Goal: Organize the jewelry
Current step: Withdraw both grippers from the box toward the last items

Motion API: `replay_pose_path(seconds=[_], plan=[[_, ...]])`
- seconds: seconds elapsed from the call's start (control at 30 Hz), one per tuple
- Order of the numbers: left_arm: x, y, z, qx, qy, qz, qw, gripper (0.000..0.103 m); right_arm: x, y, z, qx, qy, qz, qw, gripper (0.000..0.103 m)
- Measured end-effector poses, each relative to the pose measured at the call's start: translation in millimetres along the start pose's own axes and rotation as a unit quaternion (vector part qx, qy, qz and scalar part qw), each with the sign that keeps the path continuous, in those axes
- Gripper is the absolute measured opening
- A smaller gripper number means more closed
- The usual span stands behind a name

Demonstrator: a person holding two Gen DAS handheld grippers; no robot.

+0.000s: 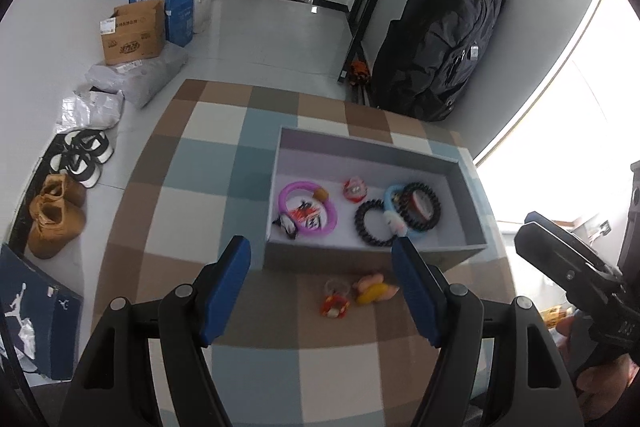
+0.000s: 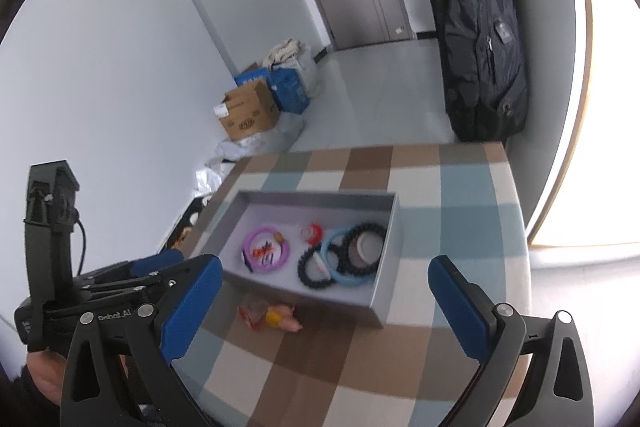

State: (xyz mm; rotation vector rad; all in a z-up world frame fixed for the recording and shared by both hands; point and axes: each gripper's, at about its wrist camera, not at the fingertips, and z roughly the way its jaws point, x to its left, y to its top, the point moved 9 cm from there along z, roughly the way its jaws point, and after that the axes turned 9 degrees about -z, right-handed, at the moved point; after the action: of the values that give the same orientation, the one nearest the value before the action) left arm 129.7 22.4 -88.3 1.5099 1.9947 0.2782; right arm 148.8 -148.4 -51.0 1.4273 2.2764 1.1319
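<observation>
Two small pieces are left outside the grey box (image 1: 460,251): a red-and-clear charm (image 1: 335,301) and, just beside it, a yellow-and-pink trinket (image 1: 374,291), both lying on the checked cloth of the bench (image 1: 224,171) close against the box's near wall. Inside the box I can see a purple ring (image 1: 308,209), two black beaded bracelets (image 1: 374,223) and a light blue ring (image 1: 390,197), so I judge the sorting mostly done. My left hand-held gripper (image 1: 322,291) stands partly open with nothing between its blue pads, and the two loose pieces lie straight ahead of it, just past the fingertips and a little toward its right pad. My right hand-held gripper (image 2: 324,301) is spread as wide as it goes, also empty; from its camera the same pieces sit ahead but off toward its left finger, with the box beyond them. The trinket's long axis runs roughly along the box wall, across the line my left hand-held gripper points, so its pads would close on the trinket's ends unless I roll the wrist. I reckon the left is the better placed to take either piece, being more squarely lined up, while the box wall right behind them leaves little room to overshoot
</observation>
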Motion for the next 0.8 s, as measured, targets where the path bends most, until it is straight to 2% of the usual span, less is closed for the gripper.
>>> replay_pose_path(seconds=[0.2, 0.3, 0.47, 0.53, 0.7, 0.8], plan=[[9, -12, 2, 0.009, 0.01, -0.01, 0.9999, 0.069, 12, -20, 10, 0.029, 0.004, -0.006, 1.0, 0.103], [11, -19, 4, 0.022, 0.002, -0.024, 0.9995, 0.069, 16, -31, 19, 0.051, 0.004, -0.007, 0.999, 0.103], [18, -23, 5, 0.025, 0.014, -0.017, 0.9994, 0.069, 22, -42, 28, 0.072, -0.001, -0.022, 0.997, 0.103], [25, -24, 4, 0.029, 0.012, -0.029, 0.9991, 0.069, 23, -45, 32, 0.078, 0.001, -0.02, 0.997, 0.1], [37, -27, 8, 0.052, 0.011, -0.053, 0.9972, 0.069, 33, -51, 44, 0.098, 0.009, -0.032, 0.995, 0.085], [39, -25, 5, 0.049, 0.011, -0.056, 0.9972, 0.069, 42, -55, 51, 0.108, 0.014, -0.046, 0.993, 0.085]])
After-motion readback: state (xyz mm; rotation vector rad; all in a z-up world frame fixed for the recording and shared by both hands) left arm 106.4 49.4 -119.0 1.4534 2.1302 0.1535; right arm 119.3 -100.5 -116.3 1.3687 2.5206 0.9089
